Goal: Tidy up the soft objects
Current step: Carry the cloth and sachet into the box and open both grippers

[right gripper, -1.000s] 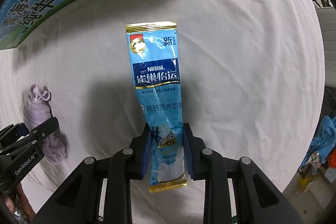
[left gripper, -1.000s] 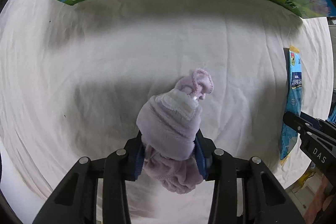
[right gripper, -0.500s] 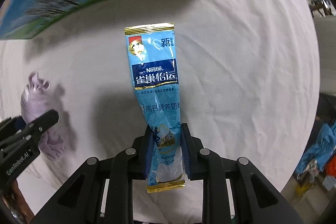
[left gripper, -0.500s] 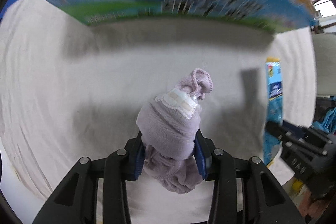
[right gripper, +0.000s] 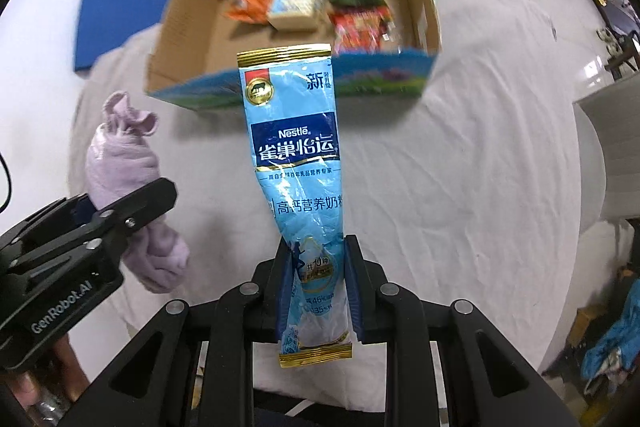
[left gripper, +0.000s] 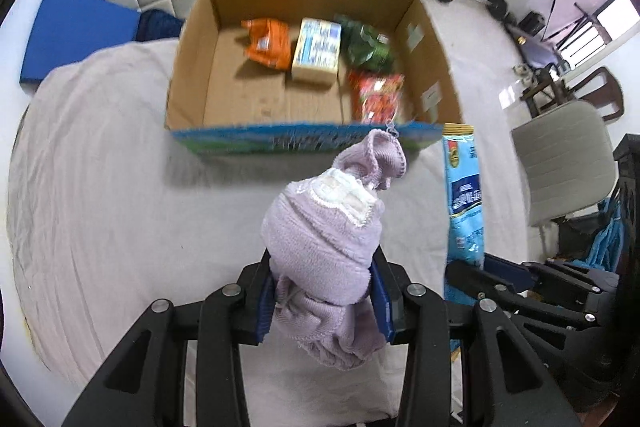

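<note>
Lilac sock [left gripper: 324, 243], blue pouch [right gripper: 298, 163]: one per gripper.

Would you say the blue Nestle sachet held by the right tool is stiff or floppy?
Probably semi-floppy: the blue sachet stands above the right tool but bends and crumples near the pinch. Its glossy film looks slippery. It seems light, staying up from one end.

A rolled lilac sock [left gripper: 320, 239] is clamped between the blue pads of the left claw [left gripper: 324, 291], its cuff pointing up toward a cardboard box [left gripper: 192, 67]. Orange [left gripper: 269, 43], green [left gripper: 366, 45] and red [left gripper: 378, 97] packets and a pale carton [left gripper: 316, 49] are seen inside the box. A blue sachet [left gripper: 464, 195] is gripped by the right claw [left gripper: 468, 275] just beside. A white sheet [left gripper: 100, 167] is spread beneath.
</note>
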The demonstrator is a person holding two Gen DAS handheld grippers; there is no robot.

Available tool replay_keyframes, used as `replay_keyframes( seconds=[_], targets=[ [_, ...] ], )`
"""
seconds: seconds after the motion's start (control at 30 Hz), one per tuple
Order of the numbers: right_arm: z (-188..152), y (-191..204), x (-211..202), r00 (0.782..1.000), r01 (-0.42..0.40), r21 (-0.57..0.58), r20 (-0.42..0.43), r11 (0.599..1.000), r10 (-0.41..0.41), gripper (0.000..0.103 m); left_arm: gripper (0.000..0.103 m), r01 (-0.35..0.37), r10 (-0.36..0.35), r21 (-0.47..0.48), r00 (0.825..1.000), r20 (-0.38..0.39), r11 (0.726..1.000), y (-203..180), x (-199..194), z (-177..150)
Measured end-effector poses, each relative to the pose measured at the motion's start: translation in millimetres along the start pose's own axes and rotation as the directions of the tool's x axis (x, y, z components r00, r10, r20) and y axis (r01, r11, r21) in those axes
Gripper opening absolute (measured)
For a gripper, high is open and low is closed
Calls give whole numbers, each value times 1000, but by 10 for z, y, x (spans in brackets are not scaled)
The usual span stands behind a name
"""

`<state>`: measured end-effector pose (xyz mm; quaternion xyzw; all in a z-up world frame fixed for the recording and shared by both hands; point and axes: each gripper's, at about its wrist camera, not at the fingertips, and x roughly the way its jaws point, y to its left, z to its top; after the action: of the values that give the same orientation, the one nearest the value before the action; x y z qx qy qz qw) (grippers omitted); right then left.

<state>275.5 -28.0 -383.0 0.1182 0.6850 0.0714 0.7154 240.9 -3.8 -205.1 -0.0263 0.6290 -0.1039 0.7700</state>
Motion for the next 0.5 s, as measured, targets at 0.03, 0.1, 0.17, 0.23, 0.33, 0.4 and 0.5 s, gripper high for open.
replay_keyframes(
  seconds=[0.03,0.1,0.17,0.23,0.33,0.4,0.5],
  targets=[
    [12,6,-54,1000,-10,-2,7,1000,10,25,37,6,-6,-2,1000,8,1000,-28,-37,20],
    [70,12,-169,999,-32,-9,27,999,33,25,37,15,-15,-4,999,29,1000,-22,-88,73],
    [129,76,-277,998,-49,-22,46,999,50,25,37,12,-12,-3,999,48,1000,-14,-131,135],
    [191,153,-353,996,-61,-32,57,998,62,25,37,16,-16,-7,998,67,1000,-1,-182,233],
    [317,259,-457,994,-78,-43,70,996,81,25,37,15,-15,-5,996,89,1000,22,-219,398],
    [440,303,-489,993,-92,-48,74,995,95,25,37,14,-13,-7,994,107,1000,53,-252,530],
    [610,377,-522,991,-96,-58,84,994,100,25,37,12,-11,-5,992,125,1000,111,-259,728]
  ],
)
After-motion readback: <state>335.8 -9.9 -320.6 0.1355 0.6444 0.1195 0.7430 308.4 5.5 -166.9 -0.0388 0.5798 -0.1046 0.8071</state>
